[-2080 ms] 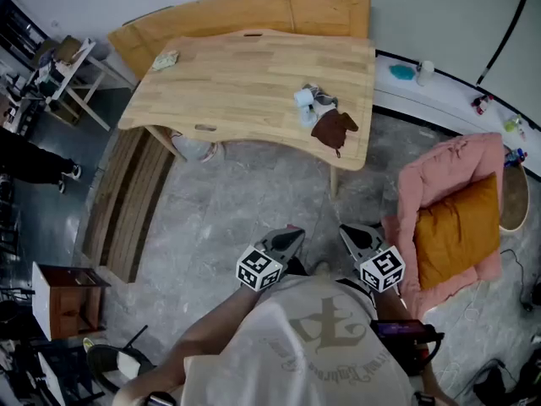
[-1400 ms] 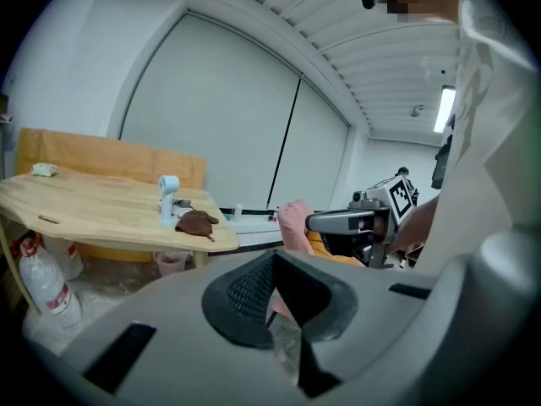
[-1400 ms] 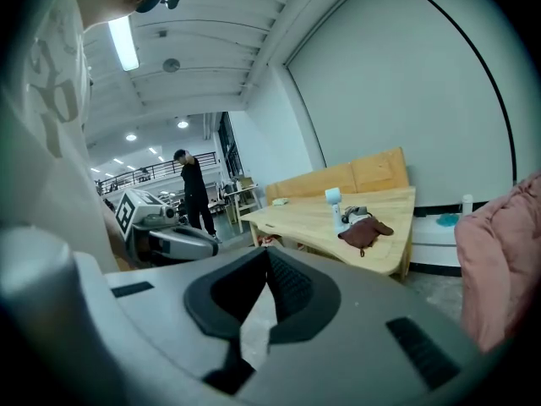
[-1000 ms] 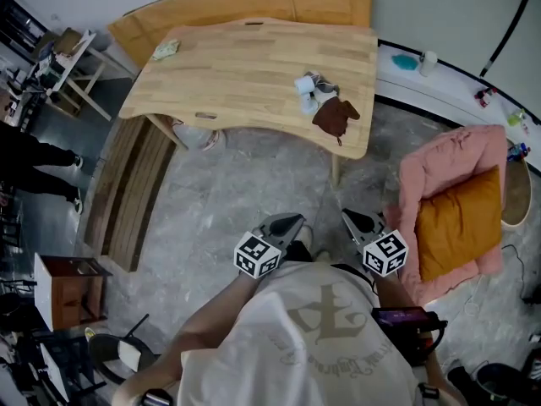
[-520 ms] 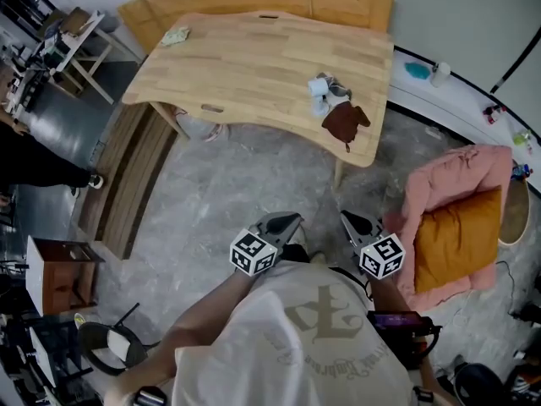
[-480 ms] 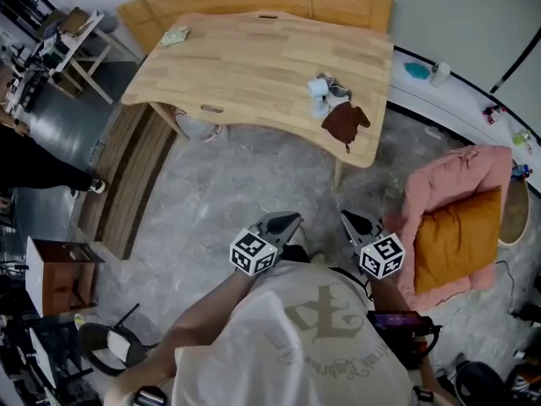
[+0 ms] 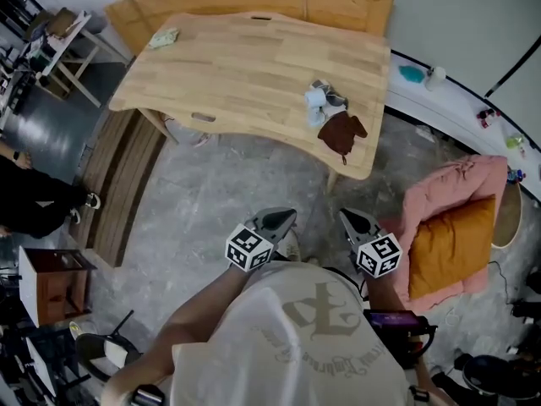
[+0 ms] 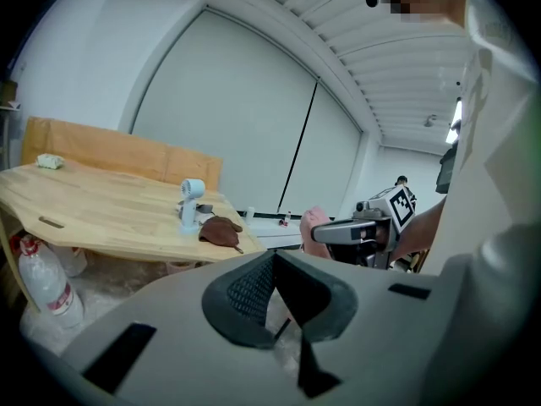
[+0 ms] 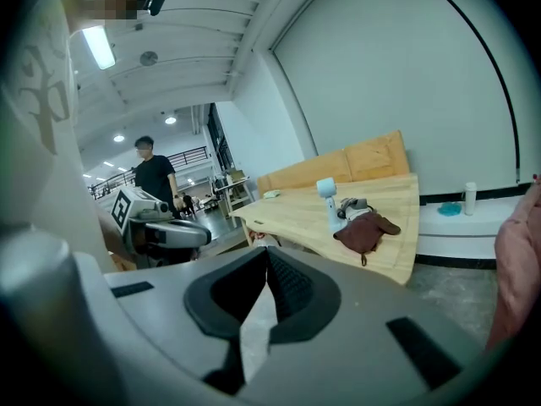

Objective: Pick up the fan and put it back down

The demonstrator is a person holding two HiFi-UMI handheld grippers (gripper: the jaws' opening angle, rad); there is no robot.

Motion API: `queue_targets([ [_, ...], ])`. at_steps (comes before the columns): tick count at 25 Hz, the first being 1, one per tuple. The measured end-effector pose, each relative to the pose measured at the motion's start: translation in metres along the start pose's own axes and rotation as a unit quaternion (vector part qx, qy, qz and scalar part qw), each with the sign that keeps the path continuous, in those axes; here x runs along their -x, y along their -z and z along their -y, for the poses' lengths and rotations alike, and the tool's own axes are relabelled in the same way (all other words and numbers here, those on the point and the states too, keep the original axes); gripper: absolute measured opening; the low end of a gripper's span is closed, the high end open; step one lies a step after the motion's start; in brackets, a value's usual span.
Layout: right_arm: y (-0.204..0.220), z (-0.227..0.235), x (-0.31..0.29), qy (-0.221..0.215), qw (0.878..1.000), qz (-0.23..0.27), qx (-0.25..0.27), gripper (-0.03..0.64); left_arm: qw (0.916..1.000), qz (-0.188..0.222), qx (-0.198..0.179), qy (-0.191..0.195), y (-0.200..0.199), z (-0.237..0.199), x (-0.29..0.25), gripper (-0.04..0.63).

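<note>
Handheld fan [image 7: 314, 100]: upright on wooden table [image 7: 228, 74], untouched. Left gripper [image 7: 286, 216], right gripper [image 7: 346, 216]: jaws clenched, empty, slightly closer to the table than before. Pickup not begun.

The table [image 7: 237, 66] was pale wood, smooth and matt. The little fan [image 7: 314, 100] looked like smooth light plastic. The brown thing [image 7: 341, 132] looked soft. The floor [image 7: 228, 193] was grey, rough and patchy. The pink cushion [image 7: 448, 180] was soft cloth.
</note>
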State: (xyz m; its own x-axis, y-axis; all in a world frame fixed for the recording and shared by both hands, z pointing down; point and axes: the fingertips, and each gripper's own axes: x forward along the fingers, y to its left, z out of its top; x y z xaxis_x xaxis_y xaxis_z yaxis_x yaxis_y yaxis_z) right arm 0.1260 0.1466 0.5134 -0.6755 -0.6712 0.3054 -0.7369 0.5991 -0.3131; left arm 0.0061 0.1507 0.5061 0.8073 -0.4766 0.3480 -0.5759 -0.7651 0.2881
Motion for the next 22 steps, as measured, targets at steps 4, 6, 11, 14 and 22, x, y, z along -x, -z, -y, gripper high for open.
queue_targets([
  [4, -0.006, 0.011, -0.017, 0.011, 1.000, -0.010, 0.001, 0.015, 1.0000, 0.003, 0.004, 0.005, -0.007, -0.025, -0.007, 0.009],
  [6, -0.013, 0.017, -0.025, 0.021, 1.000, -0.011, 0.000, 0.015, 0.9999, 0.004, 0.006, 0.007, -0.011, -0.037, -0.008, 0.009],
  [11, -0.025, 0.022, -0.041, 0.038, 0.999, -0.017, 0.007, 0.015, 0.9998, 0.006, 0.012, 0.017, -0.015, -0.058, -0.009, 0.009],
  [14, -0.030, 0.025, -0.050, 0.049, 0.998, -0.024, 0.014, 0.015, 0.9997, 0.003, 0.009, 0.023, -0.012, -0.073, -0.012, 0.009],
  [22, -0.049, 0.044, -0.059, 0.079, 0.997, -0.021, 0.018, 0.015, 0.9996, 0.006, 0.011, 0.026, -0.017, -0.097, -0.012, 0.010],
])
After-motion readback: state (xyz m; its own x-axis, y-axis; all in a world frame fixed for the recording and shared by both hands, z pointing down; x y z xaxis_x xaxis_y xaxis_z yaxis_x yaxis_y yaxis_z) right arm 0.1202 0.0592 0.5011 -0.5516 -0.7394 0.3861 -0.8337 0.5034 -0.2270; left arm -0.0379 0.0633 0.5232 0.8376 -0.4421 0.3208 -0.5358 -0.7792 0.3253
